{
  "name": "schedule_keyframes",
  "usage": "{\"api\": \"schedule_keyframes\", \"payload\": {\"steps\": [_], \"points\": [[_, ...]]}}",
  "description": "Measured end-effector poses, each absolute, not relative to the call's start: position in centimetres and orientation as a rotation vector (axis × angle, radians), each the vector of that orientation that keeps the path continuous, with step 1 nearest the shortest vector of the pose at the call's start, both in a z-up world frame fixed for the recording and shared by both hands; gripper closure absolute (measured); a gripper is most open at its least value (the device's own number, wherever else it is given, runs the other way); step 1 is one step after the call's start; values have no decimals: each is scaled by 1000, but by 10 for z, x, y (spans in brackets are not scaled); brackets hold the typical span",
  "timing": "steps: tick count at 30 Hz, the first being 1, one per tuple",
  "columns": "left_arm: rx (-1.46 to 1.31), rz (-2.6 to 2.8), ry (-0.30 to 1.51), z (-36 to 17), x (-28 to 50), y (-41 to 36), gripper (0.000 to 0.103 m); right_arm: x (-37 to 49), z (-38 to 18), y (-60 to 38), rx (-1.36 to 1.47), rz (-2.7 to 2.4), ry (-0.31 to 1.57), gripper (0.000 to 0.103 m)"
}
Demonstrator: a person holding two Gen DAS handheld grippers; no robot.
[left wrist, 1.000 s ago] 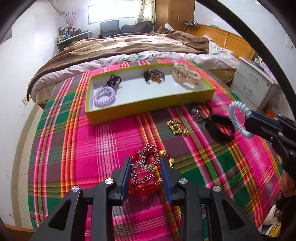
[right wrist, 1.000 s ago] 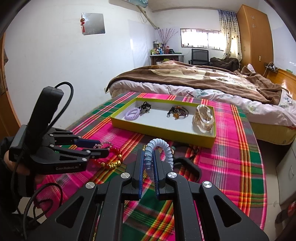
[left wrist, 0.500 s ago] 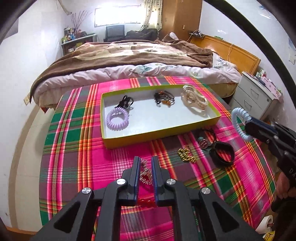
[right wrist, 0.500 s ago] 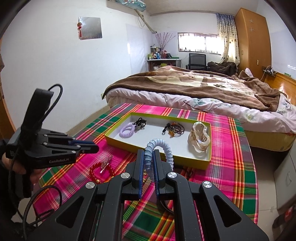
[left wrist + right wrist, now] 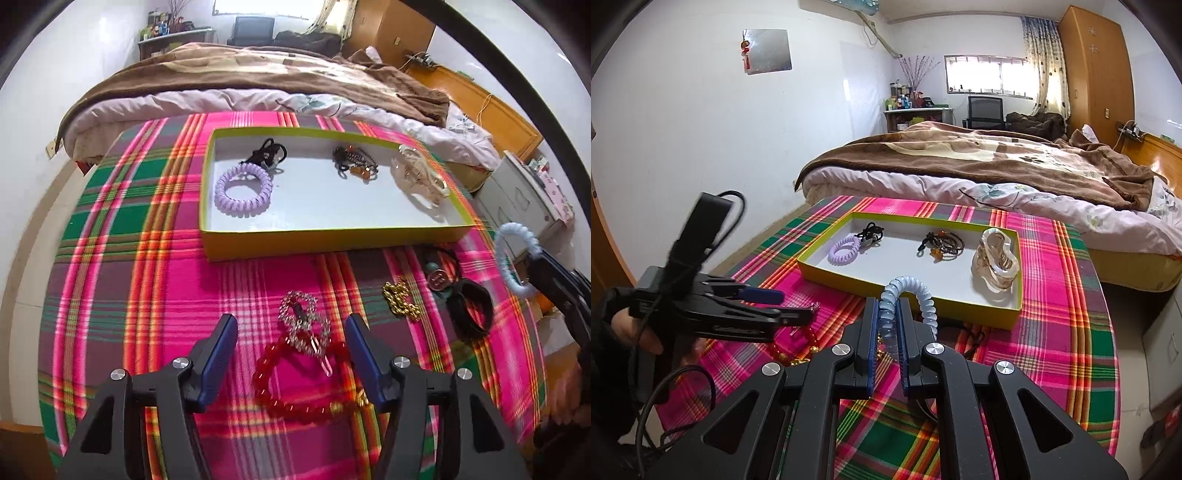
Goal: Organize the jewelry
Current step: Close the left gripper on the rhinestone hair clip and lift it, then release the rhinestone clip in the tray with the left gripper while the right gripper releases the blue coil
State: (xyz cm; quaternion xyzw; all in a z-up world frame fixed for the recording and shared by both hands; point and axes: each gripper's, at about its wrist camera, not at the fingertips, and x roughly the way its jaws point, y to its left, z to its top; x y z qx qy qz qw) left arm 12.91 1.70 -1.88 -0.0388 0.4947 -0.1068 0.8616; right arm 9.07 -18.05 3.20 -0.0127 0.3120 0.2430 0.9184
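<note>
The step in hand is gathering the loose pieces from the plaid-covered desk (image 5: pixel 110 295) into the shallow yellow-walled cardboard tray with a white floor (image 5: pixel 332 240), which sits toward the far side of the cloth. Already in the tray are a lilac spiral hair tie (image 5: pixel 242 192) at its left, a black cord tangle (image 5: pixel 267 153) just behind it, a dark beaded bracelet bundle (image 5: pixel 354 164) in the middle and a translucent beige claw clip (image 5: pixel 419 177) at the right.

The left tongs (image 5: pixel 291 343) are opening, with nothing pressed between the blue pads. A silver rhinestone heart-shaped brooch (image 5: pixel 303 325) lies on the cloth between them, resting over a red bead bracelet with gold beads (image 5: pixel 295 387). Neither is lifted.

The right tongs (image 5: pixel 886 328) are clamped narrow on a pale blue spiral hair tie (image 5: pixel 908 295), held in the air near the tray's near wall.

Farther right on the cloth lie a small gold chain (image 5: pixel 399 299), a black strap band (image 5: pixel 469 310) and a round metal charm (image 5: pixel 437 278), all still outside the tray.

Next, the right tongs probably need to carry the blue tie over the near wall and release it onto bare white floor, perhaps beside the lilac one. The left tongs would need to settle lower around the brooch alone, since it overlaps the red beads, before closing.
</note>
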Motion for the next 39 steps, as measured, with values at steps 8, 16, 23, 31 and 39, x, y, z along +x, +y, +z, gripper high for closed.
{"api": "schedule_keyframes", "payload": {"steps": [8, 16, 23, 31, 39], "points": [[-31, -214, 1055, -23, 133, 4, 72, 94, 33, -181, -31, 493, 641, 93], [1, -203, 966, 6, 131, 4, 72, 105, 39, -176, -54, 488, 645, 93], [24, -200, 893, 36, 146, 4, 72, 129, 53, -171, -77, 471, 633, 93], [34, -203, 850, 54, 177, 7, 72, 164, 56, -163, -96, 451, 647, 93], [10, -217, 852, 49, 216, 12, 72, 204, 29, -156, -93, 419, 737, 93]]}}
